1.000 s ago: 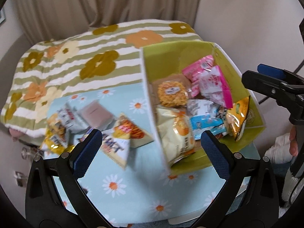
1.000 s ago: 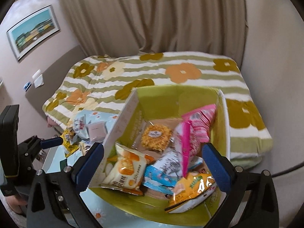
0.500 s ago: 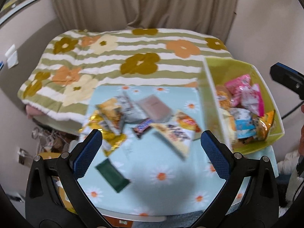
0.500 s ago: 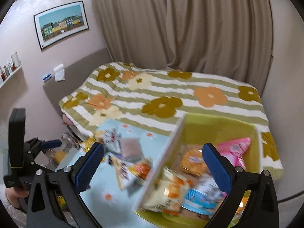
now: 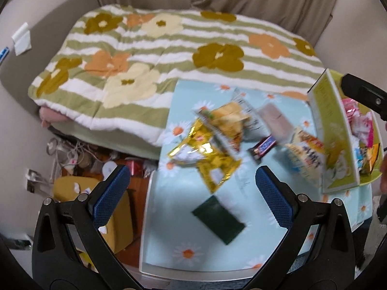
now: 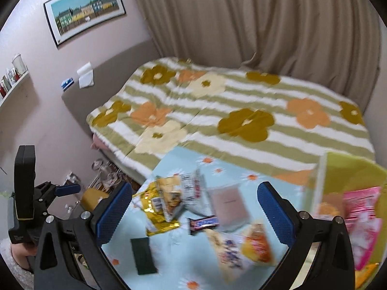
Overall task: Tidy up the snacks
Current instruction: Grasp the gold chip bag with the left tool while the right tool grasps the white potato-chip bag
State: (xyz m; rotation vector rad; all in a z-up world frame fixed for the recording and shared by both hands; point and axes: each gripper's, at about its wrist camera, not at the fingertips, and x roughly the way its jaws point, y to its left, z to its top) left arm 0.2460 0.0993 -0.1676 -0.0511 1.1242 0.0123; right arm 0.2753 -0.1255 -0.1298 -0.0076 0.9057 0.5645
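Loose snacks lie on a light blue daisy tablecloth (image 5: 169,236): a gold foil bag (image 5: 205,154), a dark green packet (image 5: 219,220), a chocolate bar (image 5: 262,146), a pale pink packet (image 5: 274,120) and a yellow-orange chip bag (image 5: 304,154). A yellow-green box (image 5: 336,130) at the right holds pink and other packets. My left gripper (image 5: 192,191) is open and empty above the green packet. My right gripper (image 6: 193,213) is open and empty over the chocolate bar (image 6: 203,223) and the pink packet (image 6: 229,205). The green packet shows in the right wrist view (image 6: 142,256) too.
A bed with a green-striped flower quilt (image 5: 169,48) lies behind the table. Clutter and a yellow stool (image 5: 72,188) sit on the floor left of the table. Curtains (image 6: 266,24) hang behind, and a framed picture (image 6: 84,7) is on the left wall.
Both grippers have swung left, away from the box toward the loose snacks on the tablecloth. Both stay open and empty.
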